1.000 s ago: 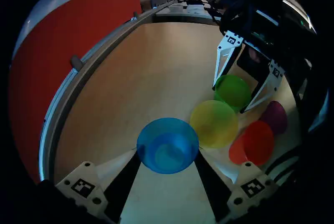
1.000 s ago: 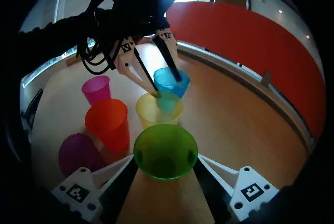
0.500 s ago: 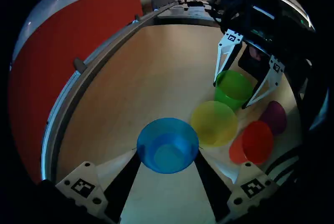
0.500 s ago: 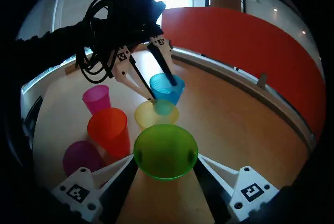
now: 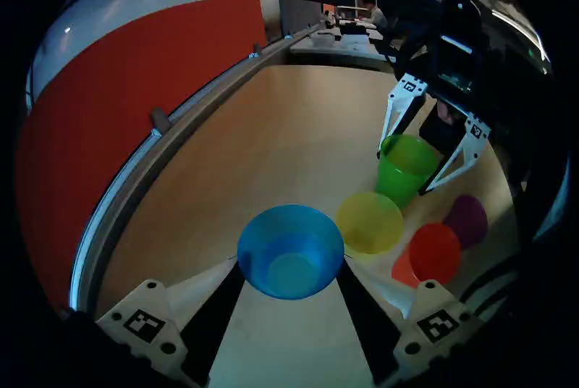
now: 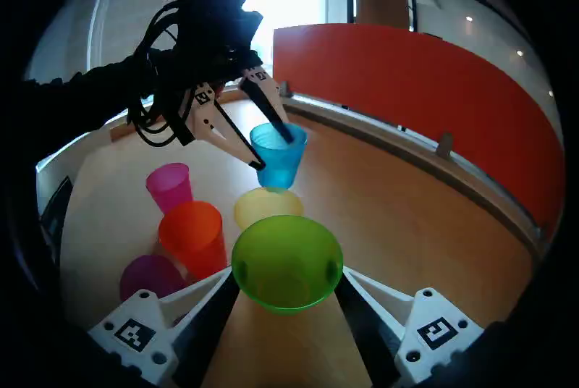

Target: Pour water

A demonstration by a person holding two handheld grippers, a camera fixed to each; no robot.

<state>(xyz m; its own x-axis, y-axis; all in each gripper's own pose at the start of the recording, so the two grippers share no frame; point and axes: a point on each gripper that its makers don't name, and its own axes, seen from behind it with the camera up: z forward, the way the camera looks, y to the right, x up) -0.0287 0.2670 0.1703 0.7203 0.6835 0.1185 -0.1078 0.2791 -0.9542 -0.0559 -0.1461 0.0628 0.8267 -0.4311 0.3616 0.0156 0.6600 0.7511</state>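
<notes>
Two grippers, each closed narrowly on a plastic cup above a wooden table.

At the lower centre of the left gripper view, the left gripper (image 5: pixel 289 272) presses both fingers against the sides of an upright blue cup (image 5: pixel 290 250). At the lower centre of the right gripper view, the right gripper (image 6: pixel 287 272) clamps an upright green cup (image 6: pixel 286 261) the same way. In the right gripper view the blue cup hangs at upper centre, just beyond a yellow cup (image 6: pixel 268 205) standing on the table (image 6: pixel 405 221). An orange cup (image 6: pixel 189 232), a pink cup (image 6: pixel 169 185) and a purple cup (image 6: pixel 148 276) stand grouped at lower left. A red partition (image 6: pixel 420 91) runs along the table's edge at right.
</notes>
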